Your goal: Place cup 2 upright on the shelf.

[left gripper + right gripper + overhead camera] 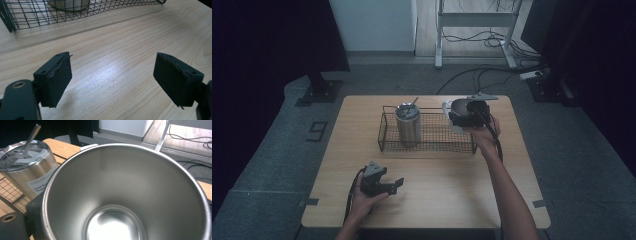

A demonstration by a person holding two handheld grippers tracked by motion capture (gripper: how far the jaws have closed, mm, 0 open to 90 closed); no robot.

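So the wooden table (427, 200) takes up the middle of the high view, and the black wire basket (437, 145) sits across its upper half. A steel tumbler (407, 125) with a lid and straw (414, 101) stands upright in the left part of the basket.

The steel mug (460, 107) is up at the basket's right end, just above the rim from what I can see. The right gripper (460, 118) is pinching it by the wall, mouth up and empty. Whether its base touches the mesh yet, I can't tell.

Looks to me like the job is parking the mug in the basket next to the tumbler. My tips:
- keep it level
- come straight down inside the right-hand wires so the base doesn't catch the rim
- leave a gap to the tumbler and that straw
- only let go once it sits flat

The left gripper (395, 185) rests low left in the frame, jaws spread with nothing between them. It could steady the basket if it slides.
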